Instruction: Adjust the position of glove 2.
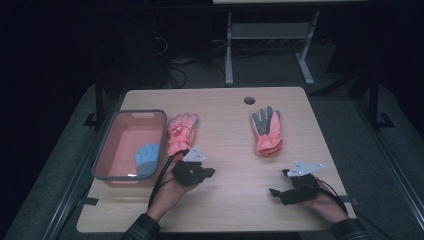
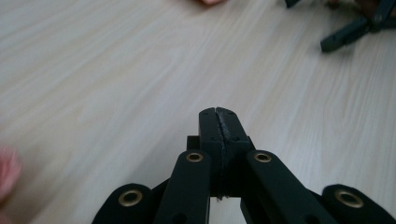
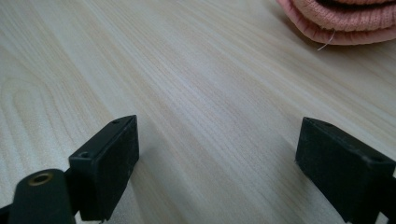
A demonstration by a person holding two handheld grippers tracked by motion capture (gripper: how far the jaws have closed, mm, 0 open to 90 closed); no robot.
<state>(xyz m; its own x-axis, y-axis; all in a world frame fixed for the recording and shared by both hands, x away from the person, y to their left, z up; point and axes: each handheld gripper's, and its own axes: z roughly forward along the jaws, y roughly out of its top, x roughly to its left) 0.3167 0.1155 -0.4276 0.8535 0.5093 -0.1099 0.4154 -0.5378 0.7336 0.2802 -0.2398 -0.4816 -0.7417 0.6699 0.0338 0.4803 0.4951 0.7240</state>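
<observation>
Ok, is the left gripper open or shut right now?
Shut, on nothing. In its own view the left gripper has its two black jaws pressed together over bare table, with no glove between them.

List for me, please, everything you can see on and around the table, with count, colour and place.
table: 1, light wood, centre.
bin: 1, pink with grey rim, left side of the table.
blue glove: 1, light blue, inside the bin at its near right corner.
pink glove: 1, pink, flat on the table just right of the bin.
grey glove: 1, grey palm with orange-pink cuff, right of centre.
hole: 1, dark, round, near the far edge.
stand: 1, pale grey, on the floor behind the table.
left gripper: 1, black, near the pink glove's cuff, jaws shut on nothing.
right gripper: 1, black, below the grey glove, jaws open.
</observation>
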